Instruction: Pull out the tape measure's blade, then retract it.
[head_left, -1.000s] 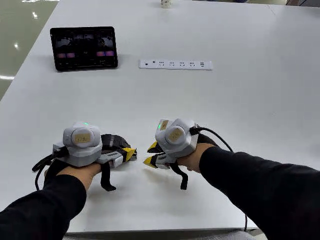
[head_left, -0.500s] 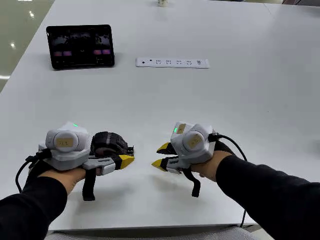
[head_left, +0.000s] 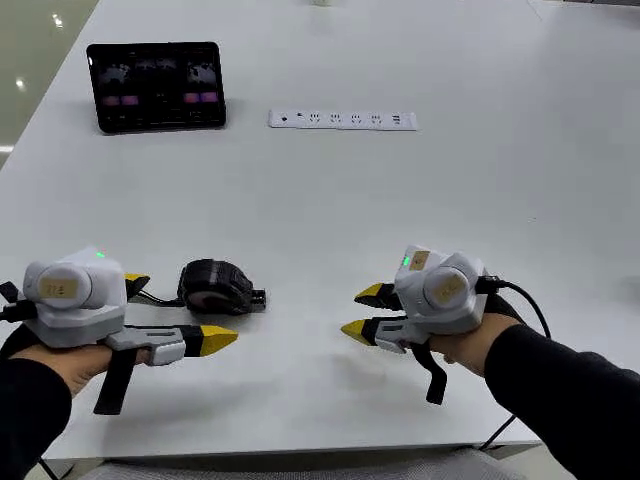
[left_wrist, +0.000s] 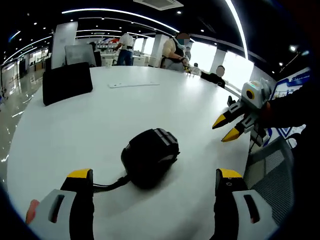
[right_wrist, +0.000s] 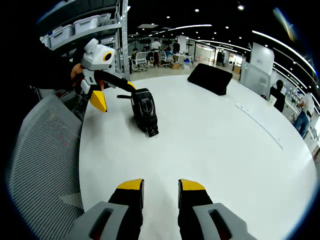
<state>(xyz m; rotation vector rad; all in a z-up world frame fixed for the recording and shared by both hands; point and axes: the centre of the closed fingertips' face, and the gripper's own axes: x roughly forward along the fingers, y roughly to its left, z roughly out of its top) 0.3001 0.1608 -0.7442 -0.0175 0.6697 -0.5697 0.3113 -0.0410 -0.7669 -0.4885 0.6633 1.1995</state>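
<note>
Now the table (head_left: 420, 200) bears the tape (head_left: 215, 286) on its own. The hands have drawn apart since a second ago, when the left gripper (head_left: 178, 311) clamped the tape and the right gripper (head_left: 362, 311) sat close at its mouth. The left gripper gapes wide and grips nothing, the tape lying untouched just ahead between its jaws. The right gripper, well apart, shows a narrow gap and holds nothing. With the hook (head_left: 258, 297) back at the case, I judge pull and retraction both done.
</note>
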